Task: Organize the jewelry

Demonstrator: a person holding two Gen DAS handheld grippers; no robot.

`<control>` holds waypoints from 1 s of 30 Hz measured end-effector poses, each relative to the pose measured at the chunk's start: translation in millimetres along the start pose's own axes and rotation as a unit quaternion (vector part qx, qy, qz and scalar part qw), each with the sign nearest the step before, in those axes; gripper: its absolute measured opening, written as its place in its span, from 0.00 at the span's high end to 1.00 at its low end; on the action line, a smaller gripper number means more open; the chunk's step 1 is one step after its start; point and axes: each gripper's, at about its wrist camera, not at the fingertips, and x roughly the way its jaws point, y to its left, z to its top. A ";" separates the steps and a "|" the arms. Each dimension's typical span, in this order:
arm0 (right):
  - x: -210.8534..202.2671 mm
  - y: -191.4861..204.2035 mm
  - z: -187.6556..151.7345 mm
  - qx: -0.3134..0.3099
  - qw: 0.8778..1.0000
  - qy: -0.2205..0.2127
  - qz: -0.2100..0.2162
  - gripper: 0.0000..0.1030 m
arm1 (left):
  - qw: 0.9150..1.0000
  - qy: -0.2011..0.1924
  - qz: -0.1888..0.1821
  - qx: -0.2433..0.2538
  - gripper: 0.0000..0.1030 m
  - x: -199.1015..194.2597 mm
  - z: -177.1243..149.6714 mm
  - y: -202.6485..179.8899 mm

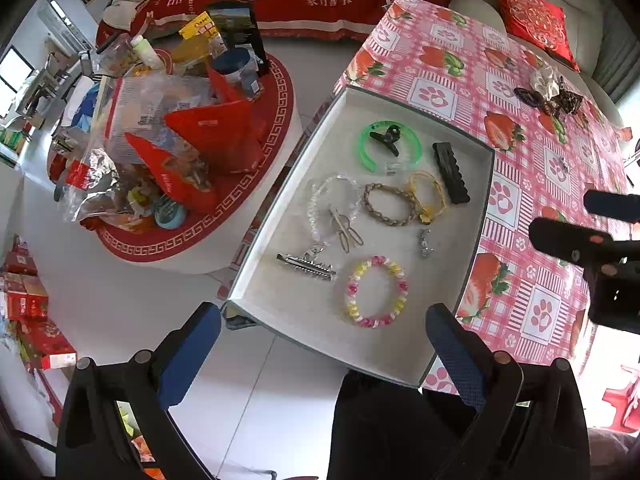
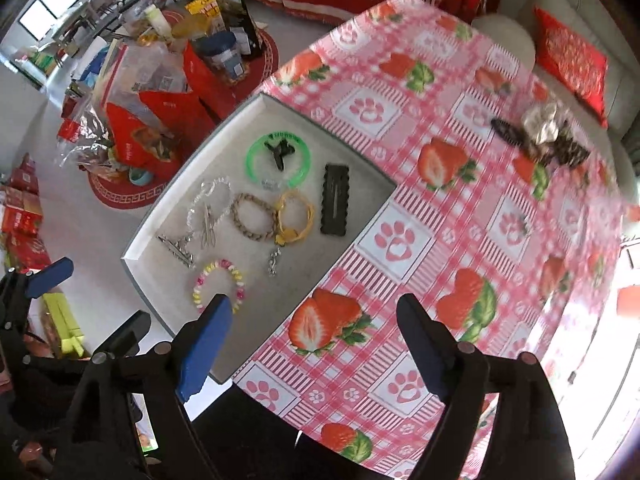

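A shallow white tray [image 1: 478,184] [image 2: 176,184] lies on the strawberry tablecloth's left edge. It holds a green bangle [image 1: 366,160] [image 2: 304,164] with a black claw clip, a black snap clip [image 1: 451,178] [image 2: 335,200], a braided bracelet [image 1: 387,205], a yellow cord bracelet [image 1: 426,196], a clear bead bracelet, silver clips and a pink-yellow bead bracelet [image 1: 376,292] [image 2: 218,280]. Scrunchies and a dark clip [image 1: 548,92] [image 2: 548,132] lie far right on the cloth, and a small charm [image 2: 520,222] lies nearer. My left gripper [image 1: 324,352] is open above the tray's near edge. My right gripper [image 2: 316,340] is open above the cloth.
A round table [image 1: 276,148] piled with bags, bottles and red packets stands left of the tray. A sofa with a red cushion [image 1: 532,20] is behind the table. Red boxes [image 1: 28,304] sit on the floor at left.
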 end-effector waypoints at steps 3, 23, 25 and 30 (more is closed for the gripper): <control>-8.2 4.6 3.2 -0.008 1.000 -0.009 -0.007 0.16 | 1.000 0.003 -0.005 -0.006 0.00 -4.5 0.8 3.3; -15.7 15.0 2.9 -0.014 1.000 -0.004 -0.010 0.16 | 1.000 0.002 -0.008 0.001 0.00 -16.5 -0.5 6.6; -15.8 15.3 2.9 -0.012 1.000 -0.004 -0.010 0.16 | 1.000 0.002 -0.009 0.005 0.00 -17.0 -0.3 6.9; -16.4 15.6 2.6 -0.013 1.000 -0.004 -0.011 0.16 | 1.000 0.002 -0.008 0.009 0.00 -17.0 0.4 5.9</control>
